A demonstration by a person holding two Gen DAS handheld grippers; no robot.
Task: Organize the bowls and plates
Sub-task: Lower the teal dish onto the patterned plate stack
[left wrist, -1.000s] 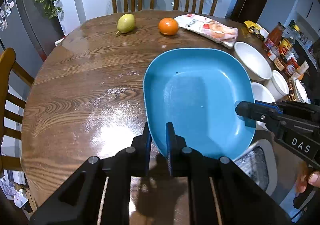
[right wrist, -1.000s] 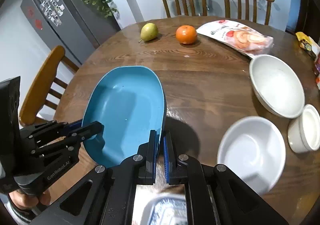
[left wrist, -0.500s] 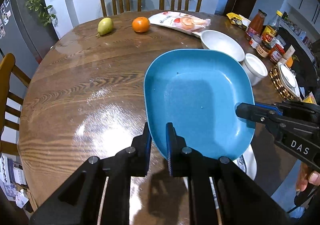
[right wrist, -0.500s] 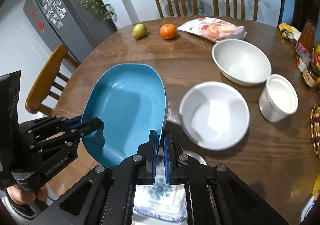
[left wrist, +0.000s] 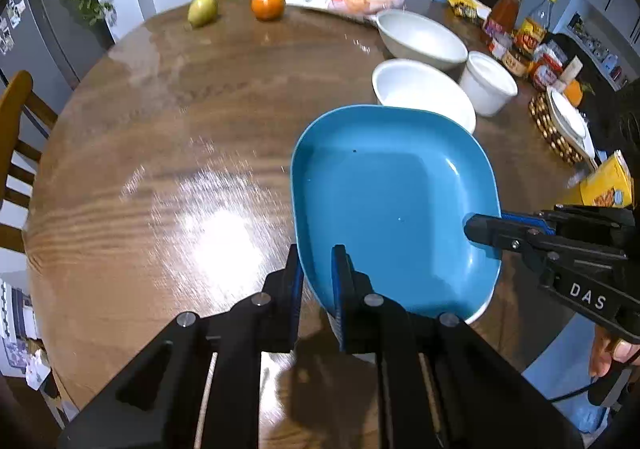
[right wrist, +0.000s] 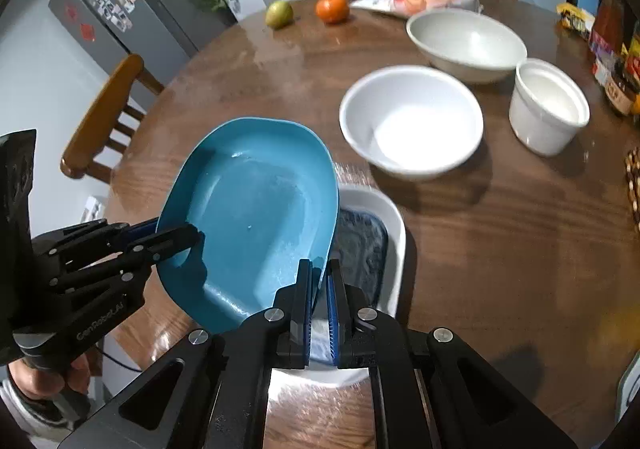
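Blue plate [left wrist: 394, 205] gripped at opposite rims | left claw [left wrist: 316, 273] clenched on plate | right claw [right wrist: 319, 285] clenched on plate | plate held above patterned dish [right wrist: 394, 225] on counter [left wrist: 168, 121]

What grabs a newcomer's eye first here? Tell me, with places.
The blue plate stands out, held above the near edge of the wooden table, pinched on opposite rims by the left gripper and right gripper. Under it lies a white patterned dish. Beyond, two white bowls and a white cup.
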